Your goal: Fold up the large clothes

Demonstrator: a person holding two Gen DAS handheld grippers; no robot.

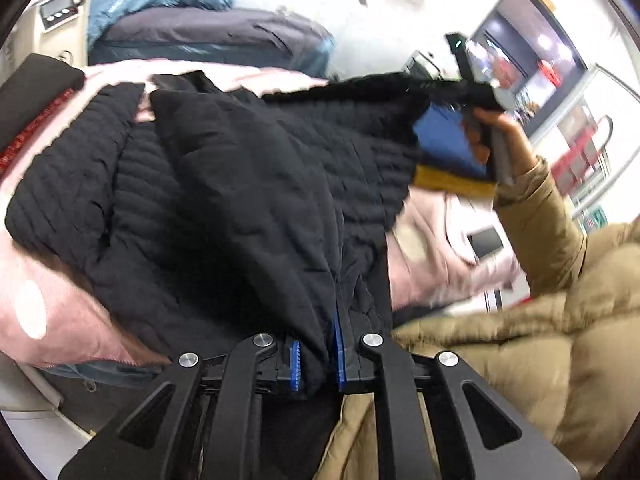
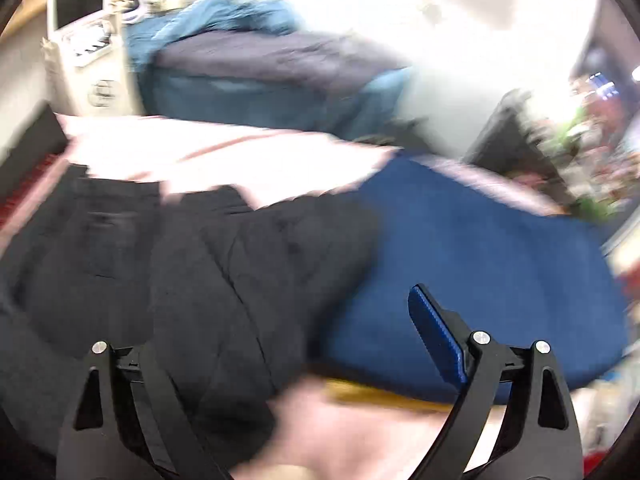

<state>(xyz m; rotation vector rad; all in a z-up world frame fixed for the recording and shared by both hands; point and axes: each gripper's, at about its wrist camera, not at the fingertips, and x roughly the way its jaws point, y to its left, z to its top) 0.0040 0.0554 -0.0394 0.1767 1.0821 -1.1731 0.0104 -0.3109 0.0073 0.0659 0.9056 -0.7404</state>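
**Left gripper pinches the black jacket; right gripper spread wide**

Left gripper [image 1: 317, 354], at the bottom centre of its own view, has its blue-padded fingers [image 1: 295, 364] pressed in on a fold of the black quilted jacket [image 1: 224, 208], which rises from the jaws and fills the middle of the frame. The jacket lies spread over a pink sheet [image 1: 48, 280] that shows along the left edge and lower left.

In the upper right of the left view, the right hand [image 1: 508, 128] reaches in with a tan sleeve [image 1: 540, 216] bent at the wrist, holding the right gripper's handle up against the jacket's far edge. A blue cloth [image 1: 448, 144] shows just below that hand.

Right gripper [image 2: 280, 344], in its blurred view, stands spread wide: one blue-padded finger [image 2: 436, 332] shows at lower right over the blue cloth [image 2: 480, 264], while jacket fabric [image 2: 208, 280] covers the other side, so whether that side touches it cannot be told. A pile of teal and dark clothes [image 1: 208, 36] sits at upper centre, beyond the sheet.
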